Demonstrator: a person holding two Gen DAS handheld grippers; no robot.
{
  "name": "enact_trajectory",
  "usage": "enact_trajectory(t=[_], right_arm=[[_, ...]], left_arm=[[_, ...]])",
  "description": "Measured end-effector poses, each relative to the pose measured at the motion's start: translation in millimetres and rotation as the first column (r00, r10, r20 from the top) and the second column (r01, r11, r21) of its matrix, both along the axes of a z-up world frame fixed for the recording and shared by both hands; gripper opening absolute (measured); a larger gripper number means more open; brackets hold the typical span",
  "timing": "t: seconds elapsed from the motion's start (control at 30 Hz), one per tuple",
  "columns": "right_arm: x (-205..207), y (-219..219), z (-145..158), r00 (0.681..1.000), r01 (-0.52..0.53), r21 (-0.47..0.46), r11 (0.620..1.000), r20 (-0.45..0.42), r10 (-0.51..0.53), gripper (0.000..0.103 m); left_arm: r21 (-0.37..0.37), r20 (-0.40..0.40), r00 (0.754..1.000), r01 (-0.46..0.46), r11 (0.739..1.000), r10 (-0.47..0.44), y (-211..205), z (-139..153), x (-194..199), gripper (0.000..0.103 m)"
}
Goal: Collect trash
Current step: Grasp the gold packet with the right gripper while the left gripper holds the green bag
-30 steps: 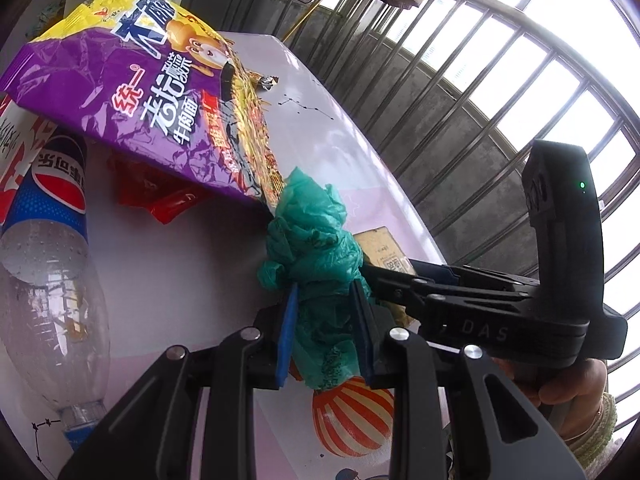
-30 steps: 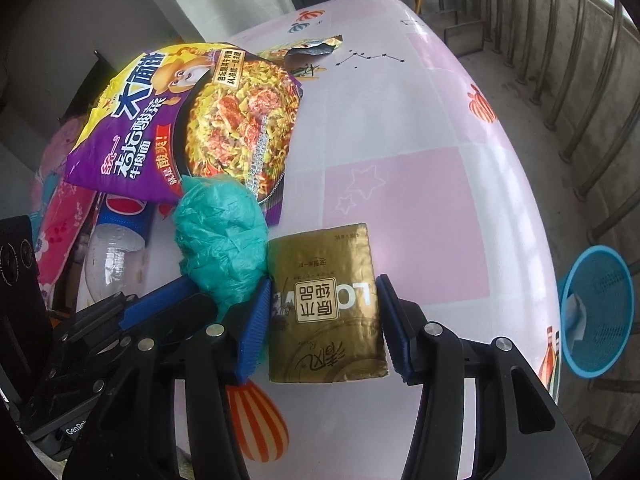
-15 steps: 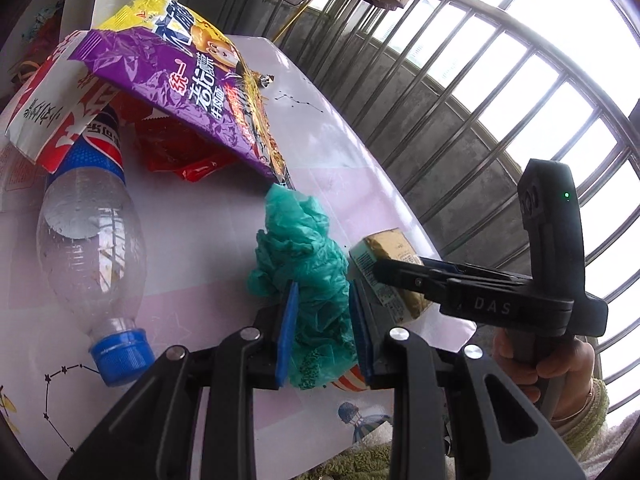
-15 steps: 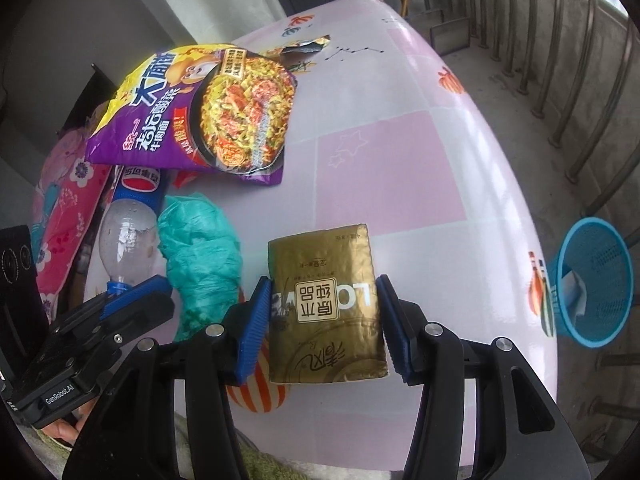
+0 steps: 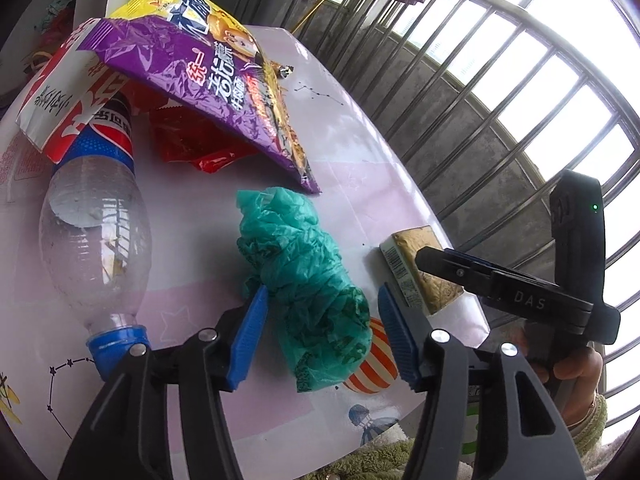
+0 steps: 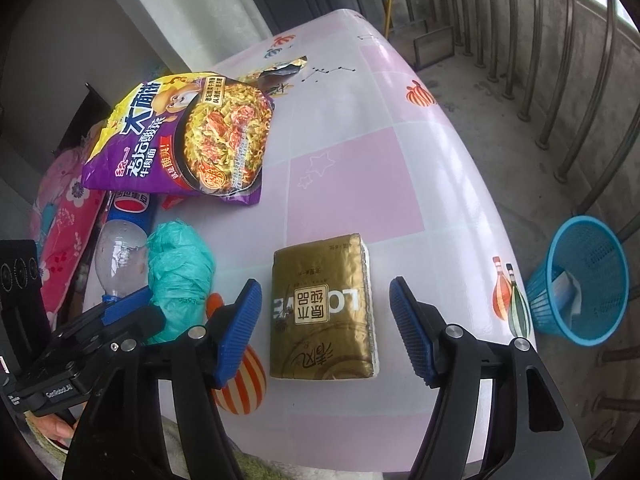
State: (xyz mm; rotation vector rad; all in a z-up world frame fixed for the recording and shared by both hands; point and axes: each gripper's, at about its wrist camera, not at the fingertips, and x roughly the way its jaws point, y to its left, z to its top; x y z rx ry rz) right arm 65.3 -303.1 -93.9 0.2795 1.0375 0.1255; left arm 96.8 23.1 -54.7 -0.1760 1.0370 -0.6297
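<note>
Only right view shows blue basket (image 6: pixel 578 280).

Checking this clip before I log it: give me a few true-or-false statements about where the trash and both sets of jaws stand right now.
1. The left gripper is clamped on the green plastic bag. False: its jaws have just been opening and stand off the bag, which lies between them on the table.
2. The gold tissue pack lies flat on the table between the open jaws of the right gripper. True.
3. The blue basket sits on the table. False: it stands on the floor beside the table.
4. The plastic bottle lies on its side with its blue cap on. True.
5. The purple noodle bag is inside the basket. False: it lies on the table.
</note>
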Motion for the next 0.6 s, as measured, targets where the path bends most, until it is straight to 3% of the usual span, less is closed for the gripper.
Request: enact_trajectory(t=[0.23,0.33,0.5,0.57,0.6], right_arm=[[-1,9,-7,0.999,-0.040,-0.036,0.999,-0.009,0.040,0.063],[-2,10,-9,0.999,-0.038,-0.072,0.997,-0.008,0.037,0.052],[-5,0,-6,1.000,-0.024,-0.001,1.000,0.003,0.024,0.048],[-8,-6,-5,1.000,-0.009,0.038,0.999,0.008,0.008,0.047],[-10,-11,-3,1.000,0.002,0.052,0.999,0.016,-0.003,0.047]], left_arm=[[0.025,-0.002,0.999,-0.042,0.999,0.042,1,-6,4,0.055],[0.033,0.013,0.999,-0.042,0.999,0.041,-2,-5,3,0.046],[0.034,0.053,0.998,-0.028,0.999,0.026,-6,2,-4,0.038],[0.043,0.063,0.998,-0.010,0.999,0.007,-9,7,-5,0.023],[0.043,0.064,0.998,-0.003,0.999,0.000,-10,9,-6,0.023]])
